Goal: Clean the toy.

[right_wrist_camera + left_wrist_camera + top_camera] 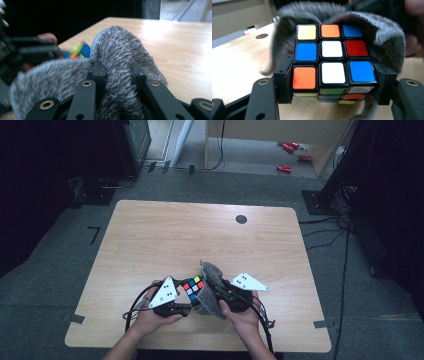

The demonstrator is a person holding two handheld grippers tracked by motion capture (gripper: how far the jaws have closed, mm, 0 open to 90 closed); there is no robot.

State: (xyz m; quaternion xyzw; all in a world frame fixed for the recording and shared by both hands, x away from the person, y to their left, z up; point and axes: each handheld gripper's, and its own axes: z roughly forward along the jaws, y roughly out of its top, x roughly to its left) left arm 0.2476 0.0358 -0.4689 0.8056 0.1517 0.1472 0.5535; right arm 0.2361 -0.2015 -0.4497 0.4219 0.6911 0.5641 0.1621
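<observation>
Near the front edge of the wooden bench (150, 235), the left tongs (333, 82) pinch a scrambled puzzle cube (332, 60) by its two sides, the face turned to their camera showing white squares in the middle with orange, blue, red and yellow around them. Just beside the cube, on its right, the right tongs (116, 75) are pressed together on a fold of fuzzy grey cloth (117, 60) — the cloth drapes against the cube's far side and curls around it. Both hands — left hand (150, 317), right hand (245, 312) — sit close on either side of the cube.
</observation>
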